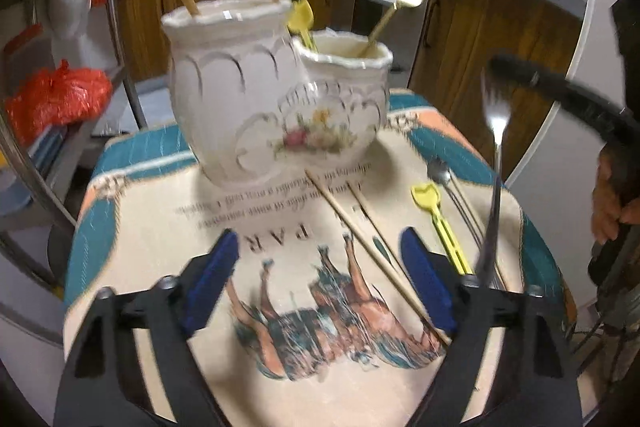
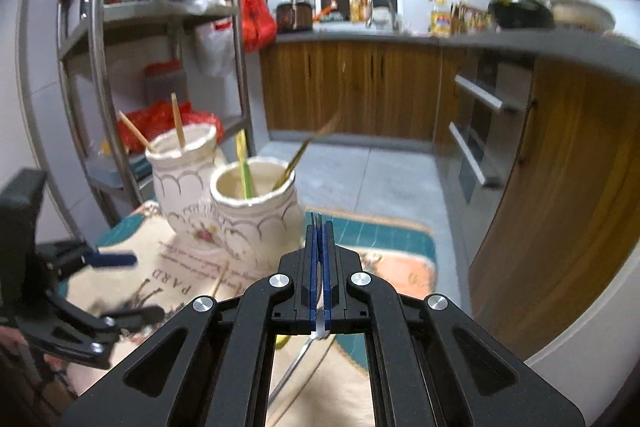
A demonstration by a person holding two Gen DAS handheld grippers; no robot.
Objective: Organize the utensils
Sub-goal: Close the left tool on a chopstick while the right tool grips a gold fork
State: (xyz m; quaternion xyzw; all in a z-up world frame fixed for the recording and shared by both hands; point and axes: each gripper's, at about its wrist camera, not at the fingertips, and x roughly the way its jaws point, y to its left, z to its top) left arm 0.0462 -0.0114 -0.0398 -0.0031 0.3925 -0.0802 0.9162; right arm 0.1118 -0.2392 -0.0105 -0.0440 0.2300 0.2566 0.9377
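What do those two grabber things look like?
Both grippers, left gripper and right gripper, are black, with angular arms that have long cut-out slots and round silver bolts. Their fingers carry flat blue pads.

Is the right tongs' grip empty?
No: the right tongs are shut on a silver metal fork, its tines poking past the blue pads.

— Any writing you can make out?
— Only on the printed mat (image 1: 160, 227): large dark letters "PAR", upside down in the left wrist view — and "PARD" (image 2: 166, 281) in the right wrist view.
— And the small lines above that?
— Rows of fine print (image 1: 272, 199), too blurred to read.
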